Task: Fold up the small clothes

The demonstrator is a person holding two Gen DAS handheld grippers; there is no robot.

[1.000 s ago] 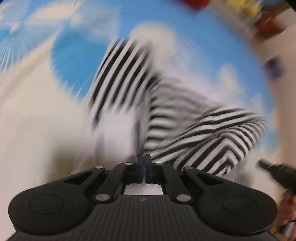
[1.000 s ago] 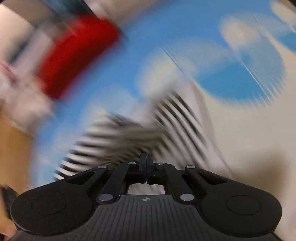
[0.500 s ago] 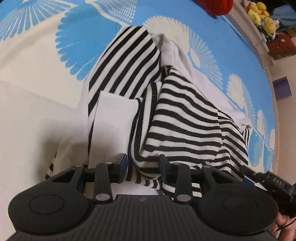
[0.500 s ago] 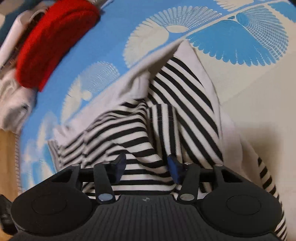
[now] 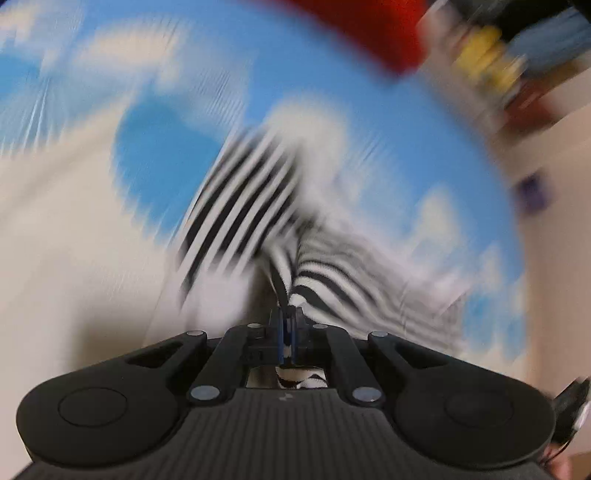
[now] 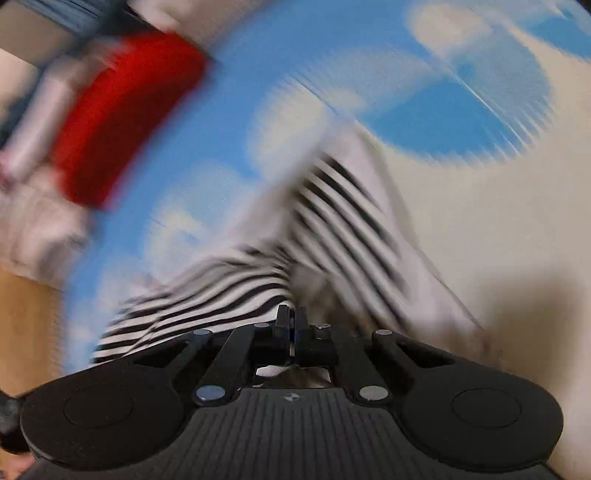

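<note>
A black-and-white striped garment [image 5: 332,273] lies crumpled on a blue and cream patterned sheet [image 5: 177,158]; both views are blurred by motion. My left gripper [image 5: 287,325] is shut on a fold of the striped cloth, which also shows behind the jaws. In the right wrist view the same garment [image 6: 229,295] spreads ahead and to the left, and my right gripper [image 6: 291,325] is shut on its near edge. White fabric of the garment hangs beside the stripes.
A red cushion [image 6: 122,110] lies at the far edge of the sheet, also in the left wrist view [image 5: 369,33]. Yellow toys [image 5: 487,62] sit beyond it. Wooden floor [image 6: 26,332] shows past the sheet's left edge.
Half a second ago both grippers were open over the garment. Now both are shut on its cloth and moving fast, so both views are blurred.
</note>
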